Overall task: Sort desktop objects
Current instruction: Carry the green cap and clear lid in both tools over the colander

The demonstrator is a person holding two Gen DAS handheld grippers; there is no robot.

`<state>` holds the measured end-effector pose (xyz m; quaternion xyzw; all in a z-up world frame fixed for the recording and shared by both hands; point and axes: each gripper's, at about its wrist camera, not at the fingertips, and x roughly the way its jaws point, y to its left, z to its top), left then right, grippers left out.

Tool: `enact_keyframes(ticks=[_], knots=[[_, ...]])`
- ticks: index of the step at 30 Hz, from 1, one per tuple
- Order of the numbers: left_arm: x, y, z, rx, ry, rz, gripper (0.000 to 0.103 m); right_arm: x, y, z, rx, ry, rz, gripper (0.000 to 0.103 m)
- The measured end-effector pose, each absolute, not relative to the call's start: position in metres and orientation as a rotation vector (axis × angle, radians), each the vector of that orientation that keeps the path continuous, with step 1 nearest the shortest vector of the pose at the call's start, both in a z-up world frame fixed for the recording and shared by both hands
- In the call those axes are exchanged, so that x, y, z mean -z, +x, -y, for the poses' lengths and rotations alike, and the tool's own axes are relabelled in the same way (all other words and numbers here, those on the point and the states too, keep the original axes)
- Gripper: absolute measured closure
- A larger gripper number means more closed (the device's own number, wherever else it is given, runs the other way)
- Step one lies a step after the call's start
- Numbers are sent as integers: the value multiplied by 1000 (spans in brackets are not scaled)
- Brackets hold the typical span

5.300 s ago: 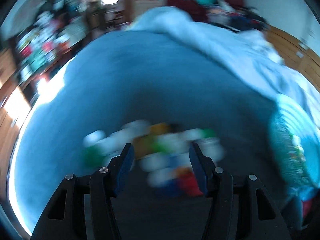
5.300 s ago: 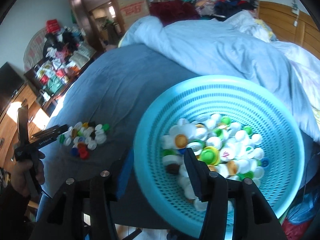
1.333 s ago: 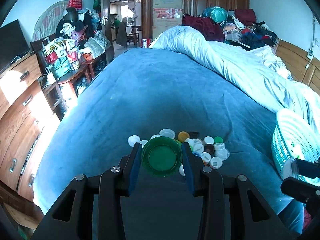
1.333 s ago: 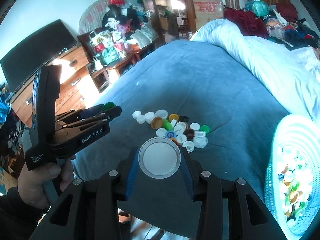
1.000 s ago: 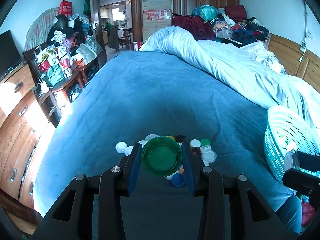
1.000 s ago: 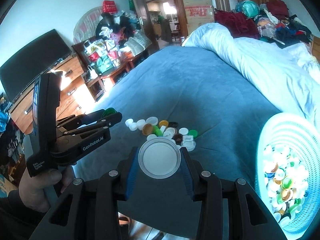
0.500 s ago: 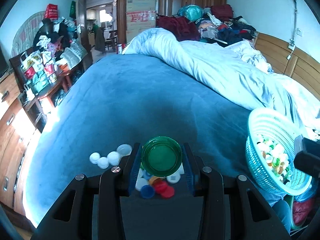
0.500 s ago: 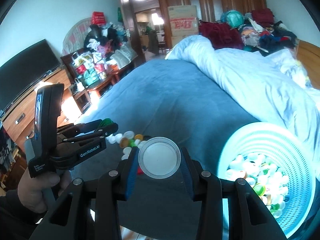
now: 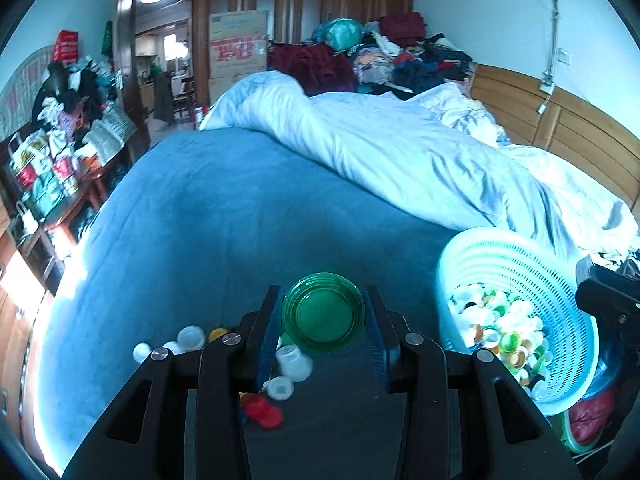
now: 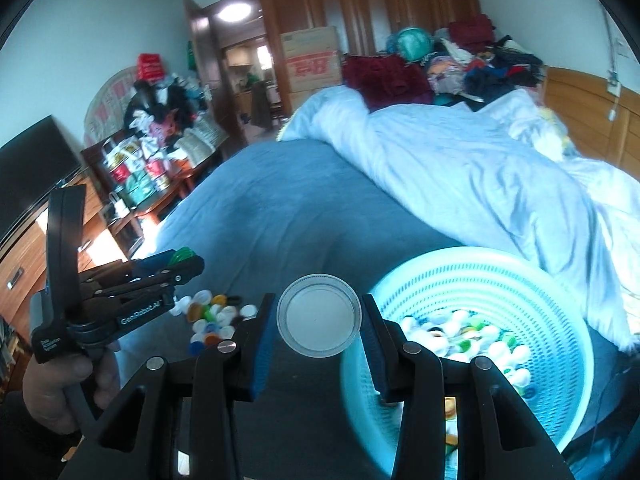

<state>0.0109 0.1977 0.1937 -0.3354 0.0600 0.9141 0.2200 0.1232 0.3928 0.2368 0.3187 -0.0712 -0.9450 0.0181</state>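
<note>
White lettering "GenRobot.AI" runs along the side of the left gripper (image 10: 176, 266), readable in the right wrist view. A second small white label sits lower on its handle, too small to read. The cardboard box (image 10: 314, 58) by the wardrobe has red print, not legible in either view. Red bag (image 10: 149, 66) print unreadable.

Scattered caps (image 10: 214, 316) on the bed (image 9: 240, 216), left of the basket (image 9: 560, 256) (itself holding many more caps). Behind both, a rumpled duvet (image 9: 400, 160); further back, piled clothes (image 9: 400, 52) and a cardboard box (image 9: 238, 46).
</note>
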Motion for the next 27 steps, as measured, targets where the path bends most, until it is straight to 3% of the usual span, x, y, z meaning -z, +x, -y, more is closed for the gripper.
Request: enact_keyframes(ticks=[27], knots=[[-219,25,-341,-2240,-933,-311,69,-238,147,-513,3125,1113,317,59]])
